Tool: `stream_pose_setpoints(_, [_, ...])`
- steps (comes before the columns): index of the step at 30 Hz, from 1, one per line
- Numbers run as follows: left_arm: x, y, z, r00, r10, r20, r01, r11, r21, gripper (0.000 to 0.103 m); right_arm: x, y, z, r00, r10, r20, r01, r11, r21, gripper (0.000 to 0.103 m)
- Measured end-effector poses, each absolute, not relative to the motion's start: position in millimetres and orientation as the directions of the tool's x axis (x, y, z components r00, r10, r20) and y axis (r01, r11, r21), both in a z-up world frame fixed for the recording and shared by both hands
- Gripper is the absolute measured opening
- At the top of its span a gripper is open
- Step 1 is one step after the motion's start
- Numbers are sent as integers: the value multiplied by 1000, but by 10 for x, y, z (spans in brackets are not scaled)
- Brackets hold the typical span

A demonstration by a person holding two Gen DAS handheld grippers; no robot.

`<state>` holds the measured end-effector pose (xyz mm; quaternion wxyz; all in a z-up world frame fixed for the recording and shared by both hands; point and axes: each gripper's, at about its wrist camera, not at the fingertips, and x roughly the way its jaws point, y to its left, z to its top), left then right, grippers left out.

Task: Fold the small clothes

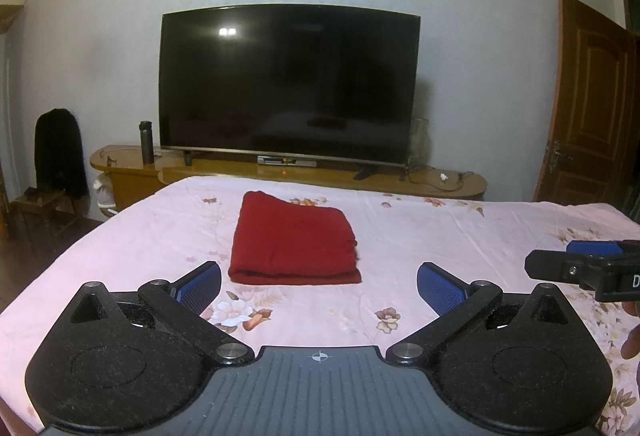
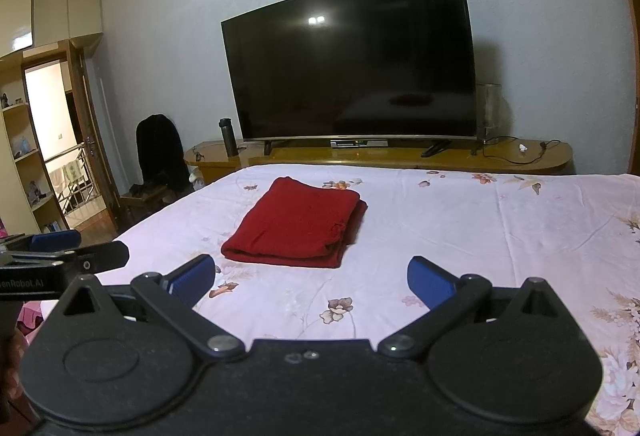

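While red garment [image 1: 294, 238] lies folded, left gripper [image 1: 319, 286] wide apart, empty; right gripper [image 2: 311, 281] likewise.

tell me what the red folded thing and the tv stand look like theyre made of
Red folded garment: probably a soft knit or fleece; matte, thick rounded fold edges. TV stand: looks like varnished wood, a glossy amber top that mirrors the TV's feet.

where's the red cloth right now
The folded red cloth lies on the floral bedsheet, centre in both wrist views, just ahead of the open left tool and right tool, with the TV beyond it.
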<state>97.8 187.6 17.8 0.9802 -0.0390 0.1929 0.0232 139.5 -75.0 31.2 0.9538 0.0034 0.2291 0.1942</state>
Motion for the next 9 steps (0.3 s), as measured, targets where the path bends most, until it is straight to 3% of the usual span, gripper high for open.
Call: stream_pose_setpoints(9, [950, 1927, 189, 934, 52, -354, -88, 992, -87, 103, 1428, -725, 284, 815, 380, -438, -379, 921, 94, 102])
